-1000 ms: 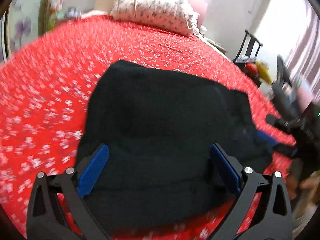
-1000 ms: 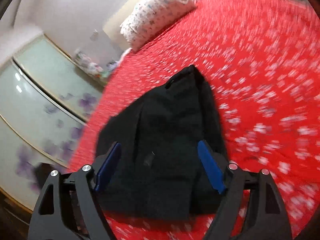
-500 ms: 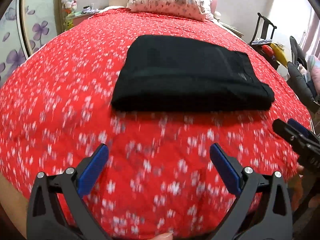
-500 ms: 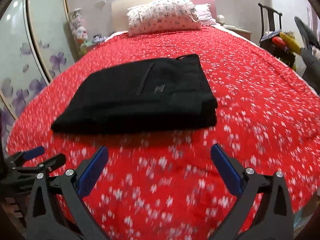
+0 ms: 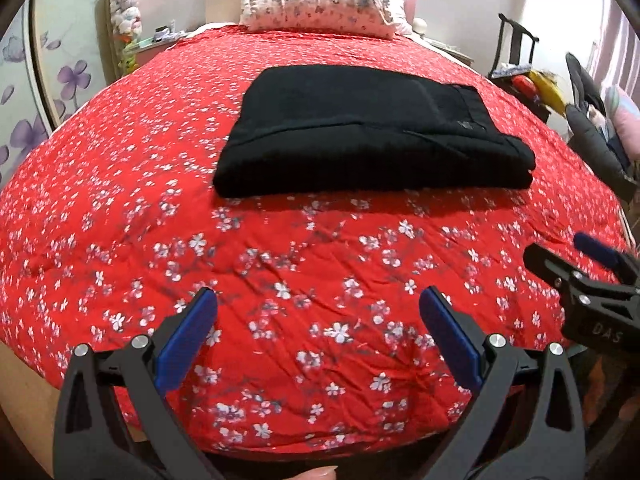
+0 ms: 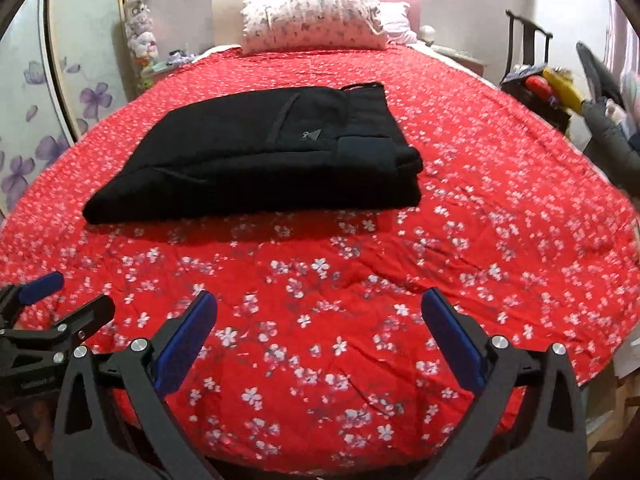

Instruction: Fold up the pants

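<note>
- Bed [image 5: 120,208], red flowered cover: nothing else lies on the part in view; near half is bare.
- Pants [image 5: 372,136], black, mid-bed, lying flat as a neat rectangular stack, edges squared. Fold looks done, I'd say; best move now is hands off, no nudging the stack.
- Pillow [image 5: 320,8] at the headboard, well apart from pants.
- Chair [image 5: 516,52] w/ clutter off bed's right side; not in the way.
- Left gripper [image 5: 318,344]: jaws wide, holding nothing, over near edge of bed, well short of pants.
- Right gripper [image 6: 320,344]: same, jaws wide, nothing held, beside the left one.
- Any last tidy: approach from near edge, press flat, don't pinch top layer.
</note>
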{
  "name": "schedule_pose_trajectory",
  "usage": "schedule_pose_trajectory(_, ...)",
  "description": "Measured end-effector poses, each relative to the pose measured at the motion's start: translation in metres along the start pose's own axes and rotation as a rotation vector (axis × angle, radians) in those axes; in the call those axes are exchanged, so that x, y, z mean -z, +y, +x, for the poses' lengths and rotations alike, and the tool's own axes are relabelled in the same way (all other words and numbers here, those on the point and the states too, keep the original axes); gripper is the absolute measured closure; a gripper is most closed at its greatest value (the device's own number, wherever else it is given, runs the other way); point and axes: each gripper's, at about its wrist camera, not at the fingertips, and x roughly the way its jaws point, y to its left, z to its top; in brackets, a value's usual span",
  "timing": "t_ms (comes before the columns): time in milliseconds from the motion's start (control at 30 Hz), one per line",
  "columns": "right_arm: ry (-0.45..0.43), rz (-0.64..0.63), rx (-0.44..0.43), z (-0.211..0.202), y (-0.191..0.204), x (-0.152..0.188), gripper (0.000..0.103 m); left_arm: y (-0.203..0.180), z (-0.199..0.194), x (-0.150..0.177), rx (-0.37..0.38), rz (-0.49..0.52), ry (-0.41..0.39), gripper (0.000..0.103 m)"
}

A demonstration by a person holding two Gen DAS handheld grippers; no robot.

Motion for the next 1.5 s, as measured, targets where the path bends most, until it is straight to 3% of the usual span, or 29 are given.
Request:
schedule_pose_trajectory(433,0.028,-0.052,0.011,0.008,0.018,0.001,0.001,-0.007,0.012,0.0,-0.03,0.039,0.028,0.002)
schedule_pose_trajectory(833,0.04,-0.044,0.006,0.011,0.019,0.002,0.001,-0.018,0.011,-0.001,-0.063,0.087,0.0,0.002)
schedule_pose_trajectory(1500,0.024,-0.006,0.047,0.01,0.0,-0.003,0.001,-0.01,0.007,-0.002,-0.07,0.047,-0.019,0.002)
